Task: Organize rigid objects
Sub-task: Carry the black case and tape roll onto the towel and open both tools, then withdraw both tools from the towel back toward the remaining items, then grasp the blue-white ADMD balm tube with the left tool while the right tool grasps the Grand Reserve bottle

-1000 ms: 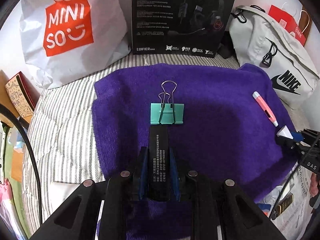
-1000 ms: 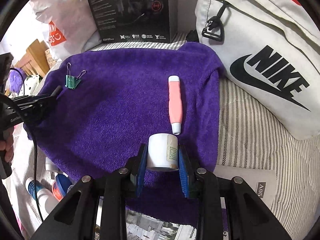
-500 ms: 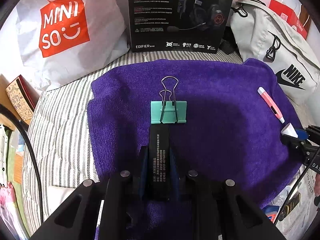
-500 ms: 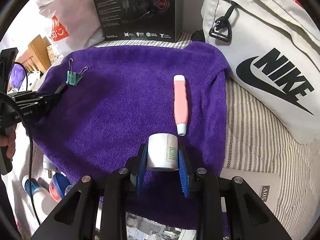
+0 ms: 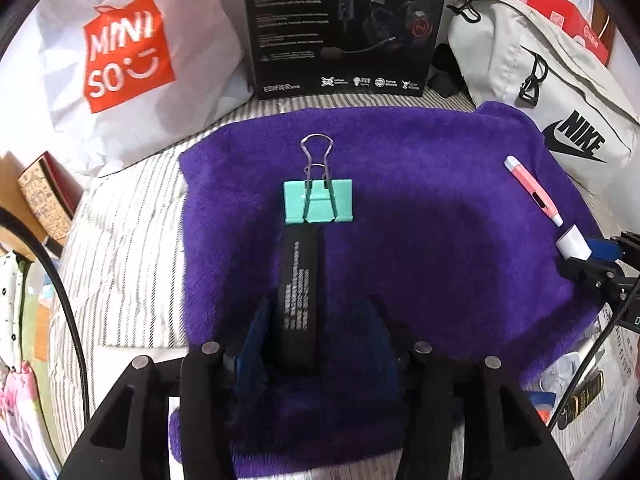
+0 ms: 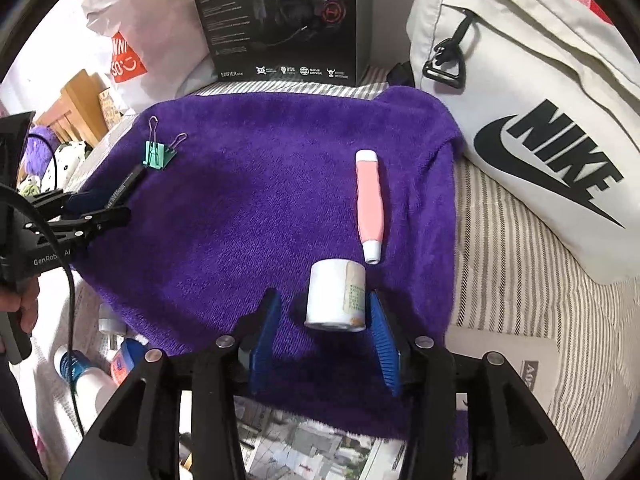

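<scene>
A purple towel (image 5: 420,216) lies on the striped bed. On it, in the left wrist view, a flat black bar (image 5: 300,300) lies lengthwise, its far end against a teal binder clip (image 5: 318,202). My left gripper (image 5: 316,332) is open, its blue pads apart on either side of the bar. In the right wrist view a small white bottle (image 6: 336,296) lies on the towel (image 6: 260,200) between the open pads of my right gripper (image 6: 324,332), close to the right pad. A pink and white pen-shaped tool (image 6: 370,206) lies just beyond it.
A black headset box (image 5: 344,24) stands at the back, a white Miniso bag (image 5: 120,52) to its left and a white Nike bag (image 6: 532,100) to the right. Newspaper (image 6: 304,448) and small bottles (image 6: 88,376) lie off the towel's near edge.
Both grippers have opened. The left let go of the black bar, which now lies on the towel. The right let go of the white bottle, which now rests on the towel.
</scene>
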A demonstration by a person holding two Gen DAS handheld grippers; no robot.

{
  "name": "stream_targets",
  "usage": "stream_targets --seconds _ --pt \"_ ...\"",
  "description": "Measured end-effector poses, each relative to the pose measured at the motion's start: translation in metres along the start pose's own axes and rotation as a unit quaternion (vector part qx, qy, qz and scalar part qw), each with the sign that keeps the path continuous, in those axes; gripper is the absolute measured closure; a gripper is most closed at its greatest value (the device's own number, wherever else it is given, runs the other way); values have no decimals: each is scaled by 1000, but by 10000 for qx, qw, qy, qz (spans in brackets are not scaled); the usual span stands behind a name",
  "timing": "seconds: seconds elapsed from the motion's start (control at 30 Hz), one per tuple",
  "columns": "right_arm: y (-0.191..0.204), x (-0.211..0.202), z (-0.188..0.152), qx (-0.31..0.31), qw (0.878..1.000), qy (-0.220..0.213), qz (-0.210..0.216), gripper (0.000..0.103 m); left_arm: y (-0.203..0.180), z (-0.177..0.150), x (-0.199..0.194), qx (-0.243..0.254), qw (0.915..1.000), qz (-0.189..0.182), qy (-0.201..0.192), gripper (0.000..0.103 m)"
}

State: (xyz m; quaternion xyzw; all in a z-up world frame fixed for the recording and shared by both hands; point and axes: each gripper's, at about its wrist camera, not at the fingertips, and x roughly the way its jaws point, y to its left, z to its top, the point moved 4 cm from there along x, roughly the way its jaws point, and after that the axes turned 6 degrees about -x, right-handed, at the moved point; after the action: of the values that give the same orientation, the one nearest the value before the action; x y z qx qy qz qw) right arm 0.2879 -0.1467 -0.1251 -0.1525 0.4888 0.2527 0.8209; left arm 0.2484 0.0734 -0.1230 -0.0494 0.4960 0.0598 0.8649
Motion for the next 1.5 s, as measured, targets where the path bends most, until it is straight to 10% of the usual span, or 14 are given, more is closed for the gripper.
stream_targets --seconds 0.5,1.5 --pt "9 -57 -35 265 9994 -221 -3 52 -13 -47 -81 -551 9959 -694 -206 24" --pt "9 -96 -150 497 9985 -188 -154 49 -52 -114 -61 -439 9989 -117 83 19"
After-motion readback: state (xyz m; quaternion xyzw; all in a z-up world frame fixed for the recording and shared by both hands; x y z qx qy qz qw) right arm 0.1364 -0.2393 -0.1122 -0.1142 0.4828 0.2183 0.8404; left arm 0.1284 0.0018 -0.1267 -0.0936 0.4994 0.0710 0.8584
